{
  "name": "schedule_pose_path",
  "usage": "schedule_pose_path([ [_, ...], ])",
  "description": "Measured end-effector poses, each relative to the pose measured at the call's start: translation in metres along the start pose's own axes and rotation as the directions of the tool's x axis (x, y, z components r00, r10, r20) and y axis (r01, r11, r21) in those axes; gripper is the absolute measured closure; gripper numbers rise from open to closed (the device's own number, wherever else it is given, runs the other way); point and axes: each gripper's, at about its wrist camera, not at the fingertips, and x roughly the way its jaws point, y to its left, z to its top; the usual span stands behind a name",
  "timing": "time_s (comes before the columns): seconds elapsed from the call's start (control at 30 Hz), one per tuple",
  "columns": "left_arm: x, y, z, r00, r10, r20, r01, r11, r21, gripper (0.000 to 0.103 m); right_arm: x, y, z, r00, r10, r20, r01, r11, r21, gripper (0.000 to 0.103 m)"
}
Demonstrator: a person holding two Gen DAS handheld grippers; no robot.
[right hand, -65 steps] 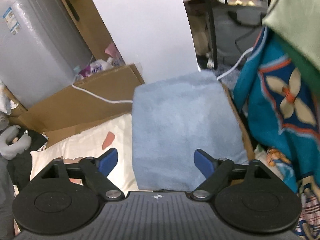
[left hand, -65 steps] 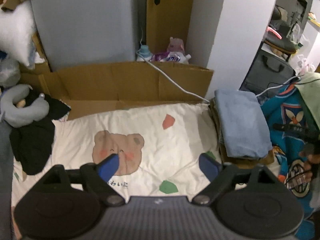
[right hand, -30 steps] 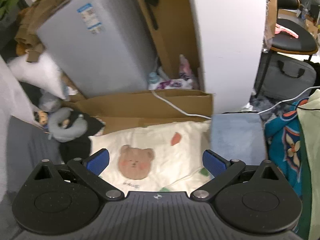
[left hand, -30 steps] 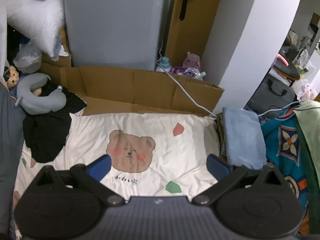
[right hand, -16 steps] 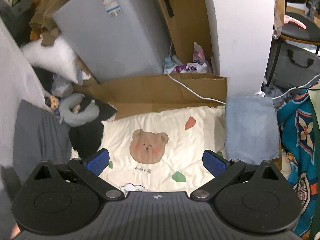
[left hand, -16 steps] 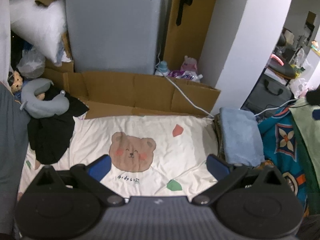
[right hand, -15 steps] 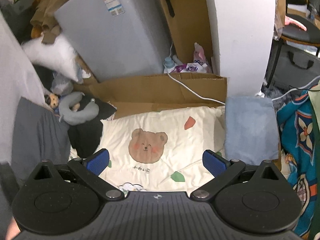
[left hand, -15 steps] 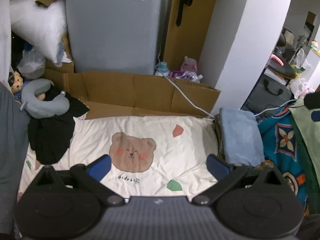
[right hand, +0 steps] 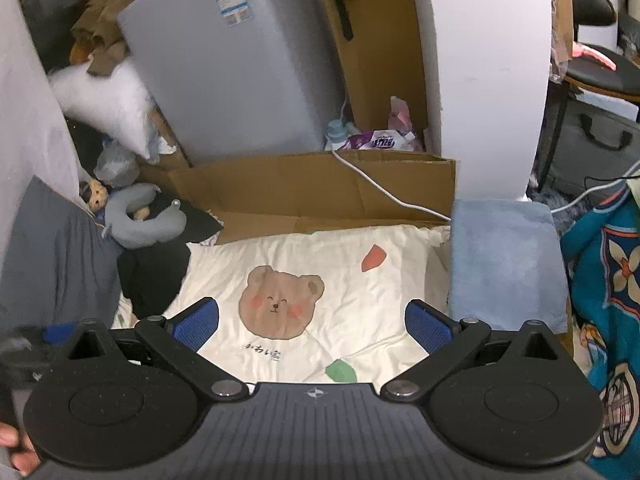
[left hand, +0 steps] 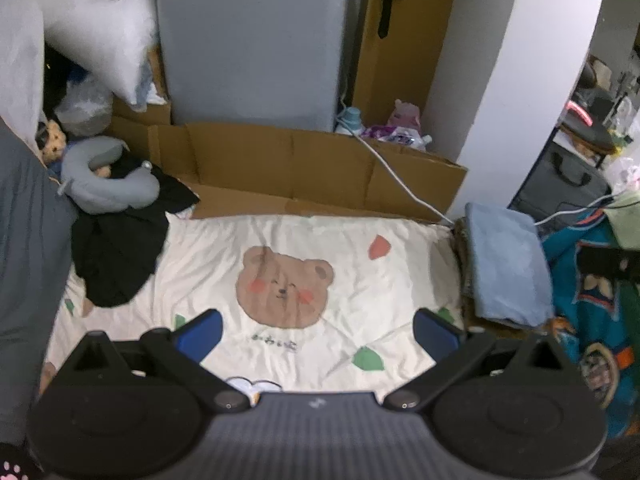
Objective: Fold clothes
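A folded light blue garment [left hand: 506, 264] [right hand: 504, 264] lies on top of a stack at the right edge of the cream bear-print sheet [left hand: 312, 248] [right hand: 320, 256]. A black garment [left hand: 116, 252] [right hand: 154, 276] lies crumpled at the sheet's left side. My left gripper [left hand: 316, 332] is held high over the sheet's near part, open and holding nothing. My right gripper [right hand: 312, 326] is also raised over the sheet, open and holding nothing. Neither touches any cloth.
A grey neck pillow [left hand: 106, 184] and a small plush toy [left hand: 52, 142] sit at the far left. Flattened cardboard [left hand: 304, 168], a white cable [left hand: 392, 176] and a grey appliance [left hand: 252, 40] stand behind the sheet. A teal patterned cloth [right hand: 608, 280] hangs at the right. A grey surface [right hand: 52, 256] borders the left.
Both grippers have pulled back and up from the blue folded garment. The right wrist view has swung left, from the blue stack to the whole sheet. Both stay open.
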Motion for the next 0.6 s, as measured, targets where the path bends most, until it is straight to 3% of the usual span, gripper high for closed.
schedule_pose_path([
  [0.1, 0.006, -0.006, -0.001, 1.000, -0.016, -0.025, 0.016, 1.000, 0.000, 0.001, 0.016, -0.004, -0.017, 1.000, 0.000, -0.015, 0.000, 1.000, 0.009, 0.001],
  [0.3, 0.000, -0.018, -0.012, 1.000, 0.005, 0.024, -0.006, 1.000, 0.015, 0.001, 0.031, -0.010, -0.041, 1.000, 0.003, 0.009, -0.003, 1.000, 0.003, 0.001],
  [0.43, 0.005, -0.021, -0.028, 1.000, -0.009, -0.011, 0.009, 1.000, -0.008, 0.001, 0.038, -0.008, -0.053, 1.000, -0.014, 0.022, 0.014, 0.999, 0.030, 0.001],
  [0.6, 0.017, -0.024, -0.053, 0.998, 0.048, -0.039, -0.047, 0.998, 0.031, 0.001, 0.047, -0.001, -0.075, 1.000, -0.006, -0.001, 0.006, 0.999, 0.036, 0.001],
])
